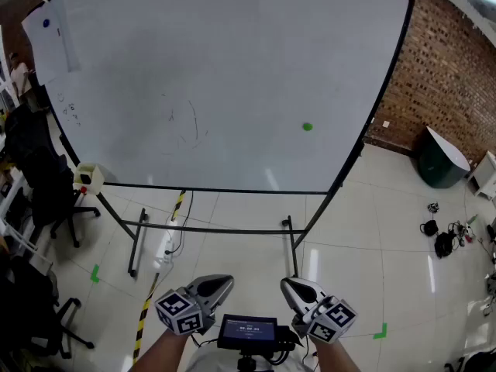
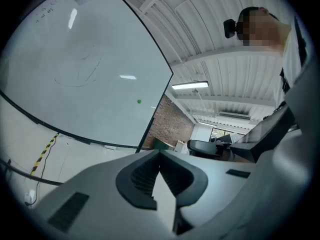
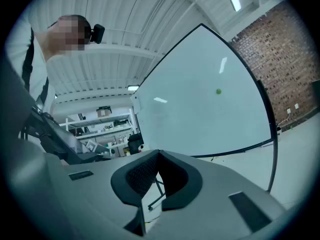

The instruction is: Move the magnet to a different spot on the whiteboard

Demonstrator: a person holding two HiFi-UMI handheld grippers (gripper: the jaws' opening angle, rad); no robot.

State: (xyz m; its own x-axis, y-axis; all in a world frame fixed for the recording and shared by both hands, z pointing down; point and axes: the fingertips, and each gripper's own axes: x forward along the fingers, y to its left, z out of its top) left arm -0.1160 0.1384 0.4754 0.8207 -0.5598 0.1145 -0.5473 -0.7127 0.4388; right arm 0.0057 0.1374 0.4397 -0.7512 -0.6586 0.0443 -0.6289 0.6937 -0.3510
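Grey plastic comes nearest: my left gripper (image 1: 219,285) and my right gripper (image 1: 293,287) are low in front of me, side by side, with a small screen (image 1: 248,330) between them. My left fingers are closed tip to tip with nothing in them. My right fingers are pressed together the same way and are just as empty.

Past them lies a pale tiled floor (image 1: 372,239), crossed on the left by a strip of yellow-and-black tape (image 1: 147,304). The black legs of a stand (image 1: 136,246) rise from it.

On that stand is the whiteboard (image 1: 232,53), wide and mostly bare, with faint pen marks (image 1: 186,122) near its middle. The green magnet (image 1: 308,127) sits on the board's lower right part, well apart from both of my grippers. At the far top left corner a blue magnet (image 1: 46,23) sits on a sheet of paper (image 1: 54,45).

Behind the board on the right stands a brick wall (image 1: 449,60), with a dark bin (image 1: 442,161) on the floor near it.
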